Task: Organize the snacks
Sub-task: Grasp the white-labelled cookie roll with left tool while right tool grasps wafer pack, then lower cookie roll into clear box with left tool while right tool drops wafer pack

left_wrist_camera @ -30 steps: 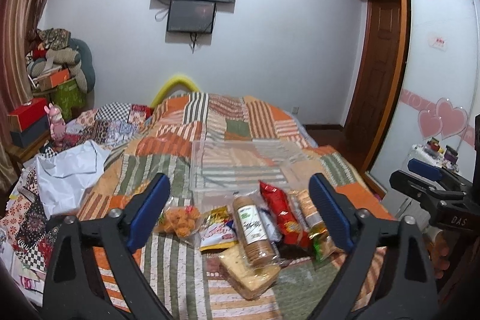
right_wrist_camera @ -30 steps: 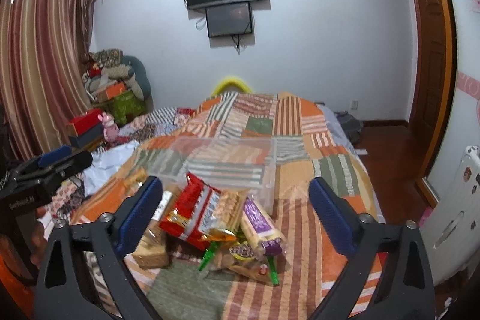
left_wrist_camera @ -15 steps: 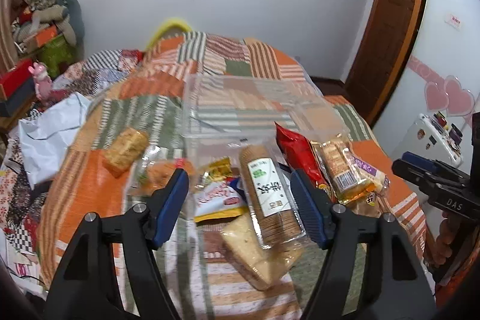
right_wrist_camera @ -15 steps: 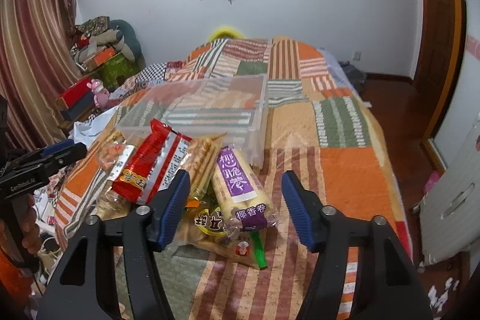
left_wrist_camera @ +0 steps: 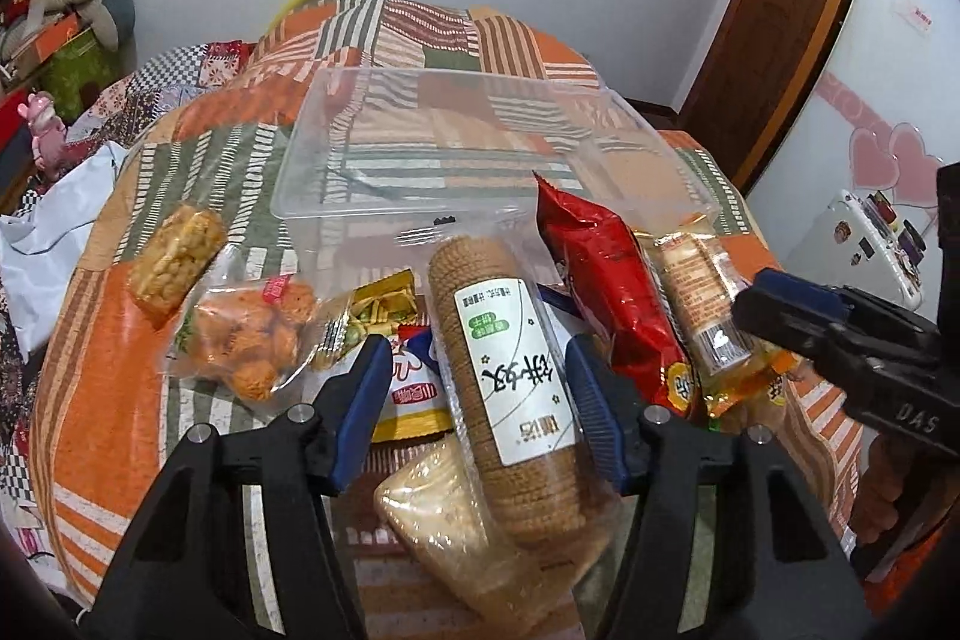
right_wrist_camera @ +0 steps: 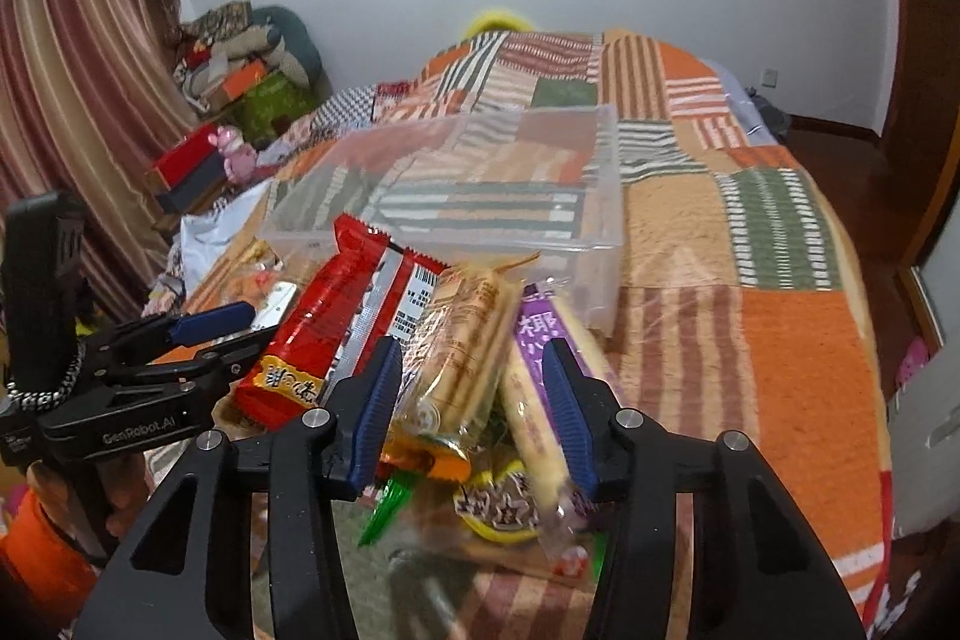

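Note:
A pile of snack packs lies on the patchwork bed in front of a clear plastic bin (left_wrist_camera: 480, 148), also seen in the right wrist view (right_wrist_camera: 468, 196). My left gripper (left_wrist_camera: 480, 394) is open, its blue pads on either side of a round cracker sleeve (left_wrist_camera: 510, 370) with a white label. My right gripper (right_wrist_camera: 468, 400) is open, its pads astride a tan biscuit pack (right_wrist_camera: 462, 358) and a purple-labelled roll (right_wrist_camera: 534, 382). A red packet (left_wrist_camera: 606, 292) lies between them and shows in the right wrist view (right_wrist_camera: 342, 328). I cannot tell if the pads touch the packs.
Loose packs of orange puffs (left_wrist_camera: 252, 334) and a yellow rice bar (left_wrist_camera: 177, 259) lie left of the pile. A square bread pack (left_wrist_camera: 456, 526) lies under the cracker sleeve. White cloth (left_wrist_camera: 42, 244) and clutter sit at the bed's left edge. A wooden door (left_wrist_camera: 774, 16) stands right.
Both grippers have moved down and forward onto the snack pile. Their jaws have narrowed from wide open to a smaller gap around the packs.

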The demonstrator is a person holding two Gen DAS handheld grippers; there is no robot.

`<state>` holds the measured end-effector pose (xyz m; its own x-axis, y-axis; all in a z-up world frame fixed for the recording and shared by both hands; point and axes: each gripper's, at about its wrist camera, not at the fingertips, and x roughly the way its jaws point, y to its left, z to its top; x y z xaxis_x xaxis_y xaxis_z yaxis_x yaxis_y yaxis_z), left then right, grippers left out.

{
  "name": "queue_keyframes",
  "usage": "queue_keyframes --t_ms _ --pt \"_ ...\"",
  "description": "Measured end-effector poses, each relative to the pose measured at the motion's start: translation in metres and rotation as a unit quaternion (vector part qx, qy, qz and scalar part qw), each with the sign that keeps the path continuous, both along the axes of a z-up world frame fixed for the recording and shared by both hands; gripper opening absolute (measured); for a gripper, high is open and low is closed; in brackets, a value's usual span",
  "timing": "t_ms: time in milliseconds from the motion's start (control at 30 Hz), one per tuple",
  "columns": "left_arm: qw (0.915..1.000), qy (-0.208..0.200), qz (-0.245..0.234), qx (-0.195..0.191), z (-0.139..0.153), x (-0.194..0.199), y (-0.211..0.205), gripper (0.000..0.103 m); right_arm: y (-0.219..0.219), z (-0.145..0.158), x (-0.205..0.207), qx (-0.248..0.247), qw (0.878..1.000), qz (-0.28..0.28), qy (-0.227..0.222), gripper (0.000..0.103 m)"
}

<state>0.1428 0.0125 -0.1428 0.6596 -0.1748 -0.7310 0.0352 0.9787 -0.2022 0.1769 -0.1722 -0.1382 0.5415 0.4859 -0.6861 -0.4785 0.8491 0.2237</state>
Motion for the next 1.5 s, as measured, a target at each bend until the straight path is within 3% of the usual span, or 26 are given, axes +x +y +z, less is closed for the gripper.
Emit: queue_keyframes --t_ms 233,400,533,767,1100,1500 --pt "0.9999 0.012 -0.008 0.003 -0.011 0.010 -0.009 0.056 0.014 -0.005 0.003 -0.025 1.000 0.011 -0.007 0.046" --pt "0.9998 0.018 0.004 -0.013 -0.015 0.012 -0.002 0.041 0.022 -0.009 0.002 -0.059 0.998 0.012 -0.031 0.047" --pt "0.9998 0.019 0.002 -0.006 -0.013 0.011 -0.001 0.039 0.024 -0.011 0.002 -0.091 0.995 0.007 -0.050 0.040" --pt "0.9999 0.011 0.002 0.003 -0.005 0.004 -0.001 0.039 0.014 -0.004 0.001 -0.070 0.997 0.003 -0.040 0.032" --pt "0.9996 -0.028 0.010 0.001 0.029 -0.004 0.009 0.039 0.005 0.026 -0.004 -0.024 0.998 -0.002 -0.063 0.032" --pt "0.9978 -0.063 0.022 0.009 0.072 0.036 0.024 0.039 0.005 0.058 0.016 0.013 0.995 -0.018 -0.097 0.032"
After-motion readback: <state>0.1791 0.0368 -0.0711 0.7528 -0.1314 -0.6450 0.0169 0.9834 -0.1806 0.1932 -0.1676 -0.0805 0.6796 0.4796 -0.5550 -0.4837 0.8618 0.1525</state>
